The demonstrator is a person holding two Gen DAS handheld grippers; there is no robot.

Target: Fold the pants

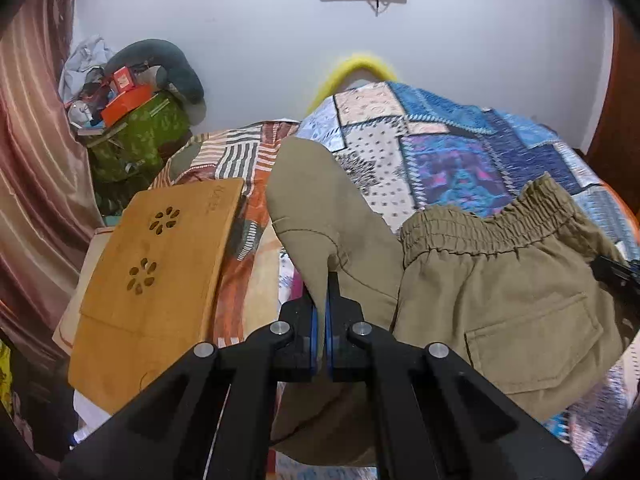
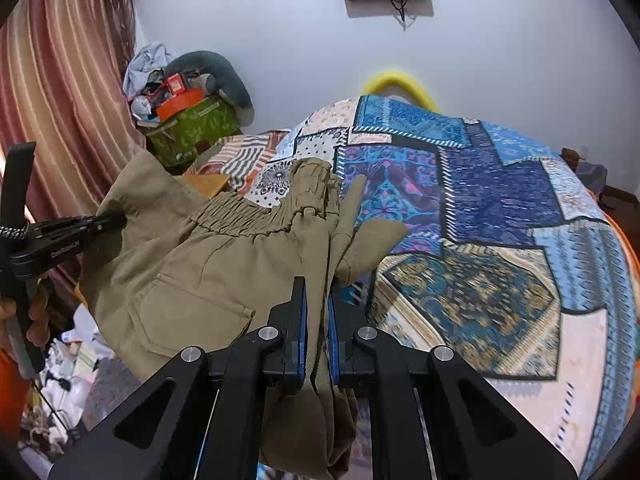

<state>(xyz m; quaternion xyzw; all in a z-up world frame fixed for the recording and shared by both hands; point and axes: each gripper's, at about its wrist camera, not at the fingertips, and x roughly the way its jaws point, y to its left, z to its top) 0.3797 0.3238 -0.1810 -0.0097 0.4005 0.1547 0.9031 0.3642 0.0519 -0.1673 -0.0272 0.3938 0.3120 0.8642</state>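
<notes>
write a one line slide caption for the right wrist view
Right claw shut on a bunched fold of olive pants held above a patchwork quilt.

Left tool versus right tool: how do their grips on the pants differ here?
The left tool pinches a thin, smooth fold of the pants, its pads nearly touching. The right tool clamps a thicker bunch, near the gathered waistband, so its pads stand slightly apart. Cloth rises in a tall flap above the left tool; at the right tool it hangs in crumpled layers. Both are shut on the same olive pants, held up over the quilt.
</notes>
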